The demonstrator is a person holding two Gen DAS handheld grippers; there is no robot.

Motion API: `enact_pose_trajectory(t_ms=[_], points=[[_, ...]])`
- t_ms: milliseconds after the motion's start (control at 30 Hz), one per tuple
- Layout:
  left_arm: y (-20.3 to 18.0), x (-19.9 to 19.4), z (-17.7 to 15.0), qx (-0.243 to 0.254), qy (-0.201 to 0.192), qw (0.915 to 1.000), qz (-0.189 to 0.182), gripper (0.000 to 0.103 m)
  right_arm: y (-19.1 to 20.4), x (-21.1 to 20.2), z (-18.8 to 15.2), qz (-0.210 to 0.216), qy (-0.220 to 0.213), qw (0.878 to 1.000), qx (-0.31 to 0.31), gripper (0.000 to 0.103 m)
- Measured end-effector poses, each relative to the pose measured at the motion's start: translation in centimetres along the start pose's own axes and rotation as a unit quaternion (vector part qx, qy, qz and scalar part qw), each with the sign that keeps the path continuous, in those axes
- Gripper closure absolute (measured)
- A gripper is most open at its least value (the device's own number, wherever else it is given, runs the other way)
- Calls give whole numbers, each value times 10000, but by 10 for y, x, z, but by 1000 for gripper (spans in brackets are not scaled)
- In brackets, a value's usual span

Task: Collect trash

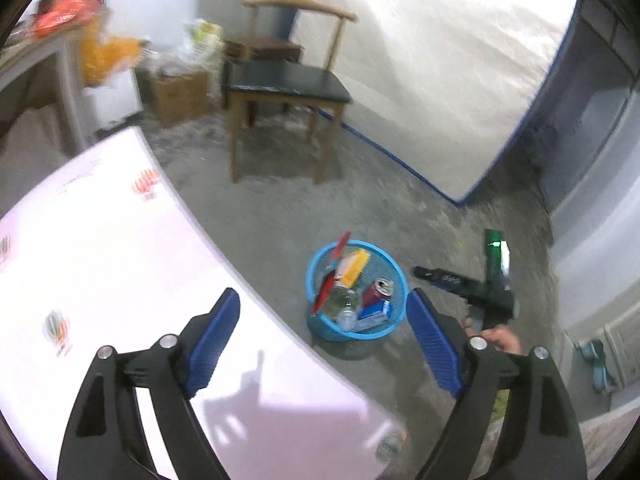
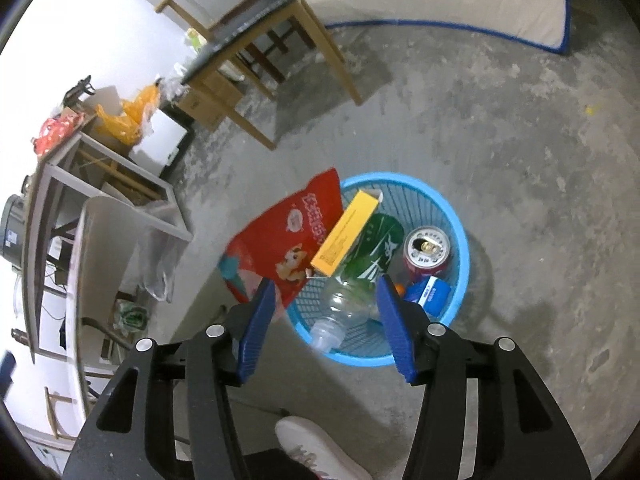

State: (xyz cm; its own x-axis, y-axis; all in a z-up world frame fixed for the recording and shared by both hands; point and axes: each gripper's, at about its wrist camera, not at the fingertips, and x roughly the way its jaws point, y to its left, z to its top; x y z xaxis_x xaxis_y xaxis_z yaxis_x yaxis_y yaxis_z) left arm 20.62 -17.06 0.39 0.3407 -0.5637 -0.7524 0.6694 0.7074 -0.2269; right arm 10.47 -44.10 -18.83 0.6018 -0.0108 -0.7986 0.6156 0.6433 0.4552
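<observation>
On the concrete floor (image 2: 500, 128), in front of a wooden chair (image 1: 286, 80), stands a blue mesh basket (image 2: 460, 240) holding the collected trash — a red snack bag (image 2: 288, 236) leaning over its rim, a yellow box (image 2: 346, 236) lying across a green-labelled clear plastic bottle (image 2: 360, 280), a red drink can (image 2: 427, 250) standing upright, and a small blue carton (image 2: 430, 292). Directly above the basket hangs the right gripper (image 2: 326, 326), its blue pads apart and nothing between them. Off to the side, over the edge of a white table (image 1: 120, 260), the left gripper (image 1: 324, 344) has its fingers (image 1: 216, 340) spread wide and grips nothing — the basket shows through the gap, down on the floor. A white shoe (image 2: 316, 450) shows at the bottom of the right wrist view.
</observation>
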Motion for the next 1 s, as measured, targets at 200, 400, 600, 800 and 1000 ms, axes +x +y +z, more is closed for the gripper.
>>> enact_pose_trajectory(t_ms=[200, 400, 600, 800, 1000], points=[[13, -69, -57, -364, -689, 9958, 486, 10, 21, -63, -21, -22, -432, 9981, -449, 44], [10, -108, -103, -903, -1159, 9858, 819, 6, 62, -137, -59, -91, -1106, 9860, -1241, 19], [5, -124, -143, -1910, -1245, 9645, 1336, 5, 107, -200, -106, -211, -1764, 9610, -2119, 8], [-2, -126, -167, -2123, -982, 9508, 2034, 5, 133, -208, -145, -88, -1491, 9571, -2484, 8], [-18, -136, -182, -1854, -1302, 9332, 2789, 6, 159, -191, -179, -1038, -1540, 9304, -3161, 8]])
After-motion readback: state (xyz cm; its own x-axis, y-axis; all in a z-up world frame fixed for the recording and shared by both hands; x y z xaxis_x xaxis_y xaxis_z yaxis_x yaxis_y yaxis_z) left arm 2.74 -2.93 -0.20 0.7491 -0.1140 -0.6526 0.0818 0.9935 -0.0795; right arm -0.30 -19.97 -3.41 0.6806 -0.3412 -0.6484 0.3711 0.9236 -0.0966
